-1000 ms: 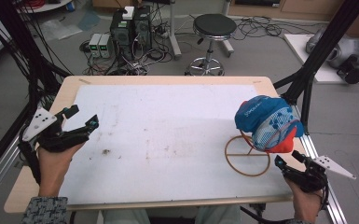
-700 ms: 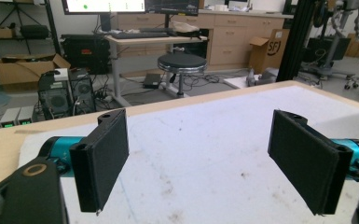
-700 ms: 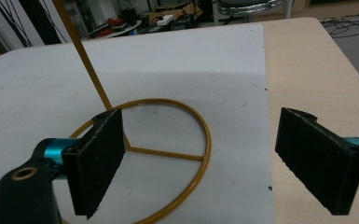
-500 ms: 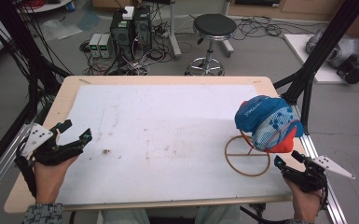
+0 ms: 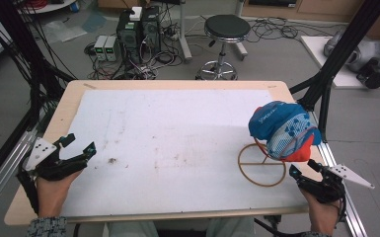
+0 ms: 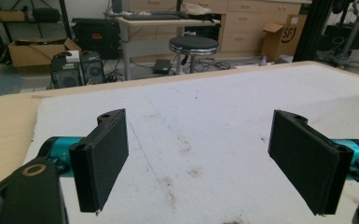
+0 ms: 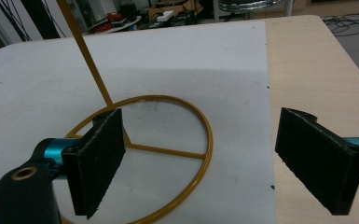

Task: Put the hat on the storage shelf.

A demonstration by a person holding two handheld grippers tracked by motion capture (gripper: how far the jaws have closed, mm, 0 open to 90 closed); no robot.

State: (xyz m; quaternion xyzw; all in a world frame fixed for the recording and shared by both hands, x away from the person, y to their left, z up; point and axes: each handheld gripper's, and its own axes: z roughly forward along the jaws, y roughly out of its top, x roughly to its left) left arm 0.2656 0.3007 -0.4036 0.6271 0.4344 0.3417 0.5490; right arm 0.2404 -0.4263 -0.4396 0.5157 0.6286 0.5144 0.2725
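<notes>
**Both grippers idle at the near corners, cap on its stand at right**

On my left, the left gripper sits over the near left corner of the white mat, held in a hand coming in from the bottom edge. Its jaws are spread wide apart with nothing between them; in the left gripper view I see bare, lightly stained mat through the gap, and the wooden table edge off to the side.

Across the middle the mat carries a few small dark smudges just ahead of that gripper. Beyond the far edge of the table, on the floor, stand a black round stool and some computer boxes with tangled cables.

Toward the right, a blue, white and red cap hangs on a yellow wire stand, whose ring base lies flat on the mat near the right edge. The right gripper rests just beside that ring, at the near right corner, jaws released and empty. In the right gripper view the ring and its slanting stem lie directly ahead, partly behind one of the pads.
</notes>
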